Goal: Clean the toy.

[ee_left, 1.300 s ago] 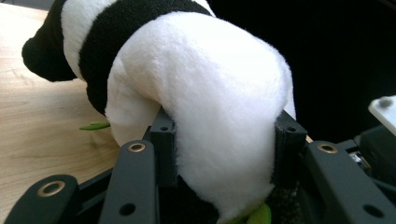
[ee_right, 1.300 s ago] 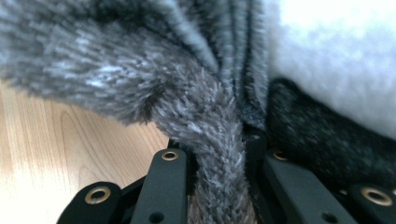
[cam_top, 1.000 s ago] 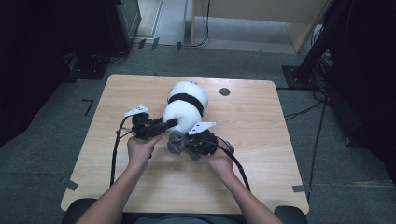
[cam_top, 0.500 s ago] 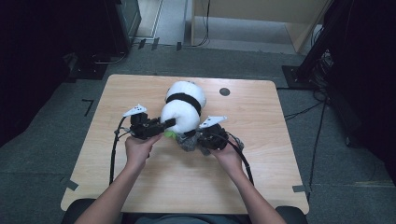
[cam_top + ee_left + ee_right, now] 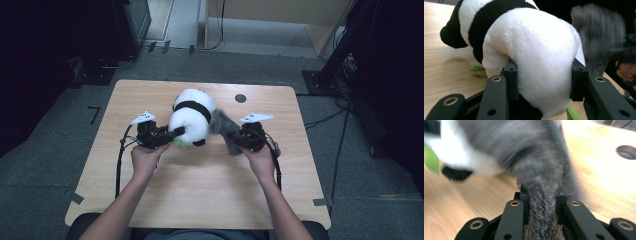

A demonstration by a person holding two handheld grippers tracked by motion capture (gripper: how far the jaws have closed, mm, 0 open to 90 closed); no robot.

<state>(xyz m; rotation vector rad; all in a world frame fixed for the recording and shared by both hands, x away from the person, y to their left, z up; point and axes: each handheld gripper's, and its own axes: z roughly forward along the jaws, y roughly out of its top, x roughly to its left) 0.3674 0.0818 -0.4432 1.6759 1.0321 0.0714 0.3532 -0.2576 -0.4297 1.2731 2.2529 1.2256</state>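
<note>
Left gripper (image 5: 172,134) is squeezing the panda's (image 5: 192,120) white rump between its jaws, low at the toy's near end. Panda is lying mid-table (image 5: 150,195), a green leaf (image 5: 178,145) poking out beneath it. Right gripper (image 5: 235,137) is pinching a grey knit cloth (image 5: 225,127), blurred, just right of the panda.

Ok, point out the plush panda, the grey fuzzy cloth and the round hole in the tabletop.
plush panda (image 5: 190,120), high view, white body.
grey fuzzy cloth (image 5: 542,220), right gripper view, strip pinched between the jaws.
round hole (image 5: 240,98), high view, its dark centre.
</note>
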